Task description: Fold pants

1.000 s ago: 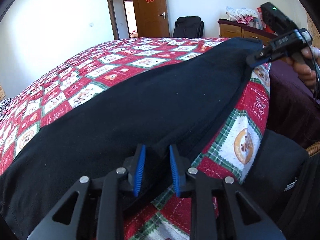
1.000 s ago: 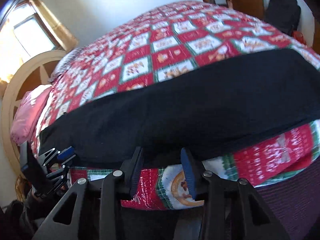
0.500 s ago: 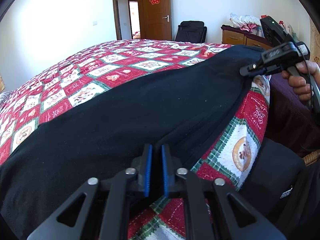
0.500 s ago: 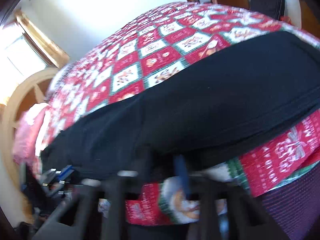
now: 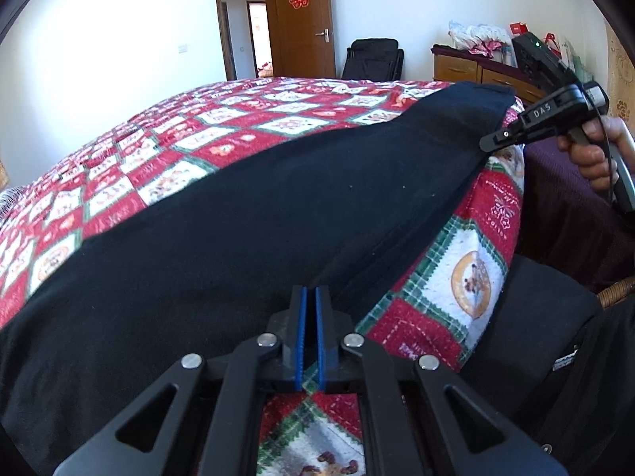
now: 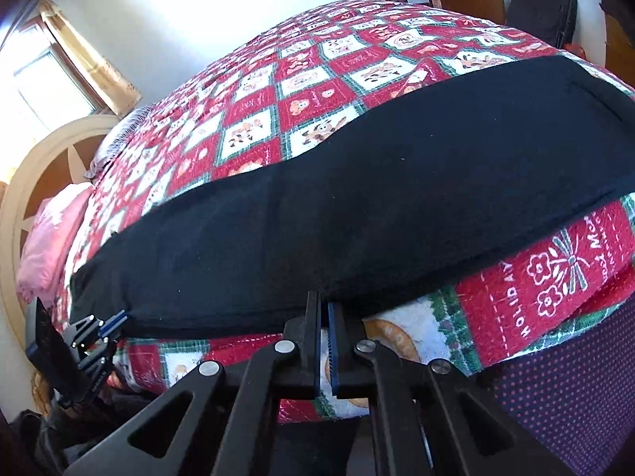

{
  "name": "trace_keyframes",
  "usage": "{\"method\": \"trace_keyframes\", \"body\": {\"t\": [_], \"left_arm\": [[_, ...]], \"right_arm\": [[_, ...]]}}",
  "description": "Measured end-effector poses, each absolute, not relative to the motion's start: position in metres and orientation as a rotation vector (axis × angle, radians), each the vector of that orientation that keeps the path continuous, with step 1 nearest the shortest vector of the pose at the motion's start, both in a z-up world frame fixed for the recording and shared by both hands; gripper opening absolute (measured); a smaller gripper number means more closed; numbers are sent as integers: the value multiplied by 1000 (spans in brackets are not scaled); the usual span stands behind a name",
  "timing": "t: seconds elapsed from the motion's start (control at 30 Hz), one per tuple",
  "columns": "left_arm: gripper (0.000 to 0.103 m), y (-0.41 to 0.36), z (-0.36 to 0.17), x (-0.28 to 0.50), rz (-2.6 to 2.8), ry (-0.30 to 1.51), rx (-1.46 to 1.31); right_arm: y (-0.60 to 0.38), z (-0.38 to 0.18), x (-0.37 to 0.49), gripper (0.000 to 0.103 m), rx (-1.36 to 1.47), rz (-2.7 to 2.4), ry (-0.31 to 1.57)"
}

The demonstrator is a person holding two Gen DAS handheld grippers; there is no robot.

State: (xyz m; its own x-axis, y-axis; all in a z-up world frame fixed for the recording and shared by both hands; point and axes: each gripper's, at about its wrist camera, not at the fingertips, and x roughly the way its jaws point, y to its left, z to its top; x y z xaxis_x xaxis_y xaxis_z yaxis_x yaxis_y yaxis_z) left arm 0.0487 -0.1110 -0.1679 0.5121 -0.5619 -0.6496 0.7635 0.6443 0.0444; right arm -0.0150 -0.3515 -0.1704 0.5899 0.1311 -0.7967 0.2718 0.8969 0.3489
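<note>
- In the left wrist view we saw one pair of black pants (image 5: 246, 238) spread flat and smooth in a long band across the near side of the bed, on a red, white and green patchwork quilt (image 5: 222, 127).
- The cloth looked plain and dark, with a raised seam running along the near edge towards the far end.
- Our left gripper (image 5: 309, 301) had its two blue pads pressed together, pinching the near edge of the pants.
- Further along the same edge, our right gripper (image 5: 492, 144) met the far corner of the pants; a hand (image 5: 595, 154) held its handle.
- Behind the bed we counted one open wooden door (image 5: 307, 20), one black chair (image 5: 373, 59) and one wooden dresser (image 5: 476, 71).
- In the right wrist view the one pair of pants (image 6: 357, 206) lay along the bed's near edge, flat, with a stitched hem at the right end.
- Our right gripper (image 6: 323, 309) was closed on the near edge of the pants, its pads all but meeting on the fabric.
- The left gripper (image 6: 115, 319) showed at the pants' far left corner, blue pads shut on the cloth.
- We counted one pink pillow (image 6: 51, 246), one curved headboard (image 6: 35, 174) and one window (image 6: 43, 79).
</note>
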Motion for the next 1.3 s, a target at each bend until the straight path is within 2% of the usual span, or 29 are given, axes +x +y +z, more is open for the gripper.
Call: {"method": "trace_keyframes", "body": {"t": [0.33,0.57,0.63,0.67,0.7,0.83,0.93,1.03,1.1,1.23,1.3], "left_arm": [[6,-106,-166,35,-865,624,369],[10,-99,-151,42,-841,586,295],[10,-103,-150,47,-844,581,288],[10,-105,-151,48,-854,583,287],[10,-108,-153,50,-862,589,290],[10,-113,-166,53,-882,652,303],[10,-109,-171,53,-902,676,275],[11,-107,-173,53,-916,699,258],[11,-106,-174,51,-919,700,261],[12,-107,-166,43,-892,657,285],[21,-107,-155,41,-890,622,271]], "right_arm": [[-356,-158,-29,4,448,-71,939],[-404,-112,-63,6,439,-249,770],[-428,-102,-72,21,457,-362,715],[-442,-100,-77,40,496,-387,683],[-451,-99,-78,44,527,-390,663],[-451,-96,-75,44,540,-287,594],[-430,-101,-58,44,497,-176,619],[-404,-118,-35,44,453,-84,711],[-393,-144,-21,43,472,-83,866],[-371,-140,-25,43,338,-100,918],[-364,-130,-27,43,349,-74,888]]}}
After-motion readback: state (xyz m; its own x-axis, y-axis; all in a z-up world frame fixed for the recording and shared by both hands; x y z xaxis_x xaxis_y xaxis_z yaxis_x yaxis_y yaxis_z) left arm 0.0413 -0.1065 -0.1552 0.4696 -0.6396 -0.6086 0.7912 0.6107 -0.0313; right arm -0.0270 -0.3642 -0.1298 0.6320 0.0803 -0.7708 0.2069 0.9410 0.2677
